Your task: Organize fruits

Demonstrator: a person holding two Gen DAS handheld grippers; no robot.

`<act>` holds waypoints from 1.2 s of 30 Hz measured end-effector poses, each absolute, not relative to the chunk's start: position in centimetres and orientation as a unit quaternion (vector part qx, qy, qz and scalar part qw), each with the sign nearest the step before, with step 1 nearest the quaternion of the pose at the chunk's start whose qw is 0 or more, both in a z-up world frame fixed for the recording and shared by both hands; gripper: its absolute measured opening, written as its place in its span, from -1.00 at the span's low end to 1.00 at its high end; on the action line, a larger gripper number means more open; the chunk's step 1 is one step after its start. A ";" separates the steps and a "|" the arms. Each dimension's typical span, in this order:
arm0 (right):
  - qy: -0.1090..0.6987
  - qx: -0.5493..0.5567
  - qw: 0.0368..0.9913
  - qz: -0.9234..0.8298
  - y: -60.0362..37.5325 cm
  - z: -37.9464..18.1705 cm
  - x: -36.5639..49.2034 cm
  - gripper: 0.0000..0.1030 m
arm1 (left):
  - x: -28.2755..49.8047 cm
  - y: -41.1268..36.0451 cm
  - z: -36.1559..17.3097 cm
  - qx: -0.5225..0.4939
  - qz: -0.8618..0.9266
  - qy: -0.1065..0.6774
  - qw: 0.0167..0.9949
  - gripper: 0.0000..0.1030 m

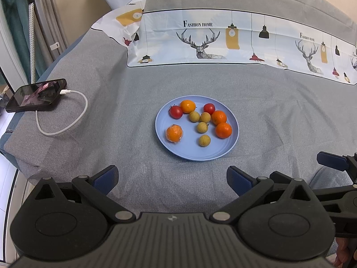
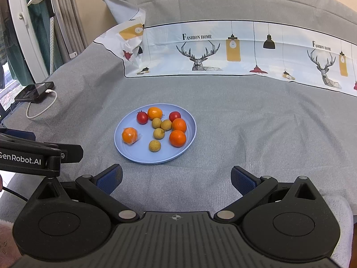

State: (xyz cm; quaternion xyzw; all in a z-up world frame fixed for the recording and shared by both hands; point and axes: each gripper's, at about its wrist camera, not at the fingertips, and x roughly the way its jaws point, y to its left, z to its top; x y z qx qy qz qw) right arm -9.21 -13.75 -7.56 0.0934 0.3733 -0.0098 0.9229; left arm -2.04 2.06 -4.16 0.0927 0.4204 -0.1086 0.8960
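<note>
A light blue plate (image 1: pixel 174 147) (image 2: pixel 133 154) lies on the grey bedspread and holds mixed fruit. On it are several oranges, one wrapped in clear film (image 1: pixel 174 133) (image 2: pixel 129 135), two red tomatoes (image 1: pixel 175 112) (image 2: pixel 142 117), and several small tan longans (image 1: pixel 204 140) (image 2: pixel 154 145). My left gripper (image 1: pixel 173 179) hovers open in front of the plate with nothing between its fingers. My right gripper (image 2: pixel 176 179) is also open and empty, a little nearer than the plate and to its right.
A black phone (image 1: pixel 36 95) (image 2: pixel 35 91) with a white charging cable (image 1: pixel 67 127) lies at the bed's left edge. A folded printed pillowcase (image 1: pixel 223 40) (image 2: pixel 223 51) stretches across the back. The other gripper shows at each view's side edge.
</note>
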 end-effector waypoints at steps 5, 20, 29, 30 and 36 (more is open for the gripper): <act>0.374 0.094 0.922 -0.010 -13.8 -7.5 -9.1 0.99 | -2.0 2.1 -4.3 0.093 -0.109 0.421 0.896 1.00; 0.375 0.095 0.922 -0.010 -13.9 -7.5 -9.1 0.99 | -2.0 2.2 -4.4 0.093 -0.109 0.421 0.896 1.00; 0.375 0.095 0.922 -0.010 -13.9 -7.5 -9.0 0.99 | -2.0 2.2 -4.4 0.092 -0.109 0.422 0.895 1.00; 0.375 0.095 0.922 -0.010 -13.9 -7.4 -9.0 0.99 | -2.0 2.2 -4.4 0.093 -0.109 0.422 0.895 1.00; 0.376 0.095 0.922 -0.010 -13.9 -7.4 -9.0 0.99 | -2.0 2.2 -4.4 0.092 -0.109 0.422 0.895 1.00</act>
